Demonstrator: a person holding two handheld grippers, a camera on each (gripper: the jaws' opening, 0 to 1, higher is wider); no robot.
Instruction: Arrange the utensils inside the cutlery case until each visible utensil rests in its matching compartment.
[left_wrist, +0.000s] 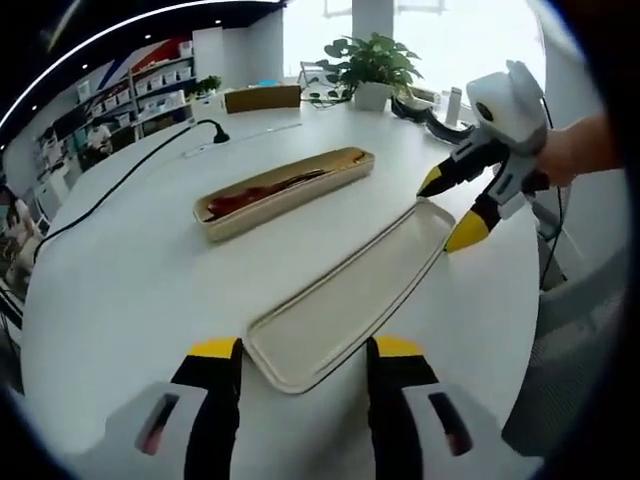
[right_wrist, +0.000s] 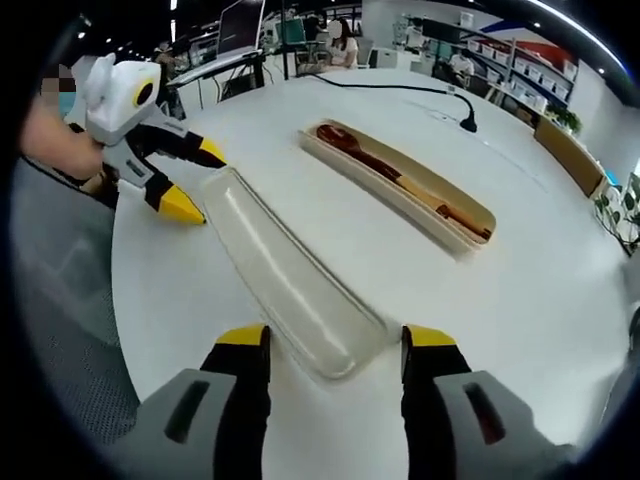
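Cutlery case (left_wrist: 285, 190) and its detached lid (left_wrist: 350, 295) on white desk (left_wrist: 120, 290).
Left gripper view: left tool (left_wrist: 305, 360) jaws apart at lid's near end; right tool (left_wrist: 452, 205) apart at far end. Right gripper view: right tool (right_wrist: 335, 350) apart; case (right_wrist: 400, 185) holds utensils (right_wrist: 385, 165).

Round white table (left_wrist: 130, 290), black cable (left_wrist: 120, 180) running across it to a plug. Potted plant (left_wrist: 372, 62) in white pot at far edge, bright window behind it. Shelving (left_wrist: 150, 85) with boxes along the wall. Desks and a monitor (right_wrist: 240, 25) in the back. Ceiling light strip (left_wrist: 100, 40).
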